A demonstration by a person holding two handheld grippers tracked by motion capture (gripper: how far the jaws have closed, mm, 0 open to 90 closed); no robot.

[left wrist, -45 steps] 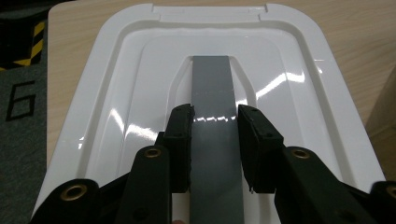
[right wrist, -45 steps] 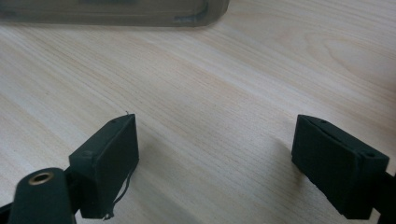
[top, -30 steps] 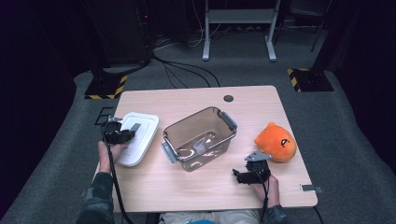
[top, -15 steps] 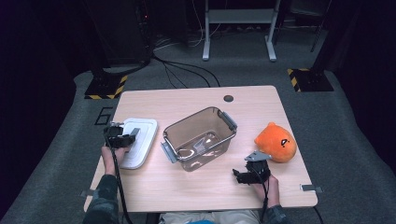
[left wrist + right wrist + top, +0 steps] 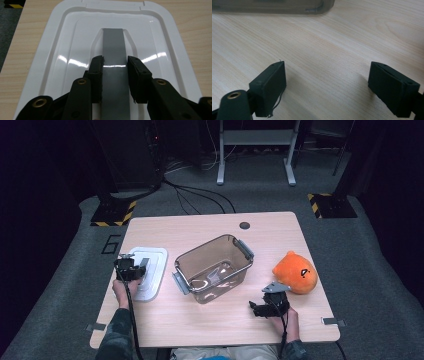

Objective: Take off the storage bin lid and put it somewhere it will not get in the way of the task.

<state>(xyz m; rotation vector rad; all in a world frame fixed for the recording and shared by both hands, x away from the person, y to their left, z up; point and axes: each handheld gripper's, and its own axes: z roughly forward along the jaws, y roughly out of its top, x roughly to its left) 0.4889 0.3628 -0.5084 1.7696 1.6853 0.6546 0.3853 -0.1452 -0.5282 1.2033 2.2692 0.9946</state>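
At the near right edge of the table [image 5: 215, 320], the right gripper [image 5: 266, 306] is rested low on the bare wood, its jaws spread wide with nothing between them; it is judged to be parked there, kept out of the way while the other hand works. Just beyond it, at the right, an orange plush [image 5: 295, 272] is seen lying on the wood, apart from the gripper.

At the near left, the left gripper [image 5: 131, 268] is laid over the white lid [image 5: 155, 265], which lies flat on the table. In the left gripper view its jaws are set on either side of the grey handle [image 5: 113, 50] running down the lid's middle, and they are judged to be clamped on it, the pads [image 5: 96, 72] pressed against the strip's edges. The handle is the one raised part of the lid, so it is taken to be the natural place to grip for a lift.

In the middle of the table, between lid and plush, the clear brown bin [image 5: 212, 267] is stood open, with its grey latches turned outward; the lid is presumably meant to be carried across and set on it
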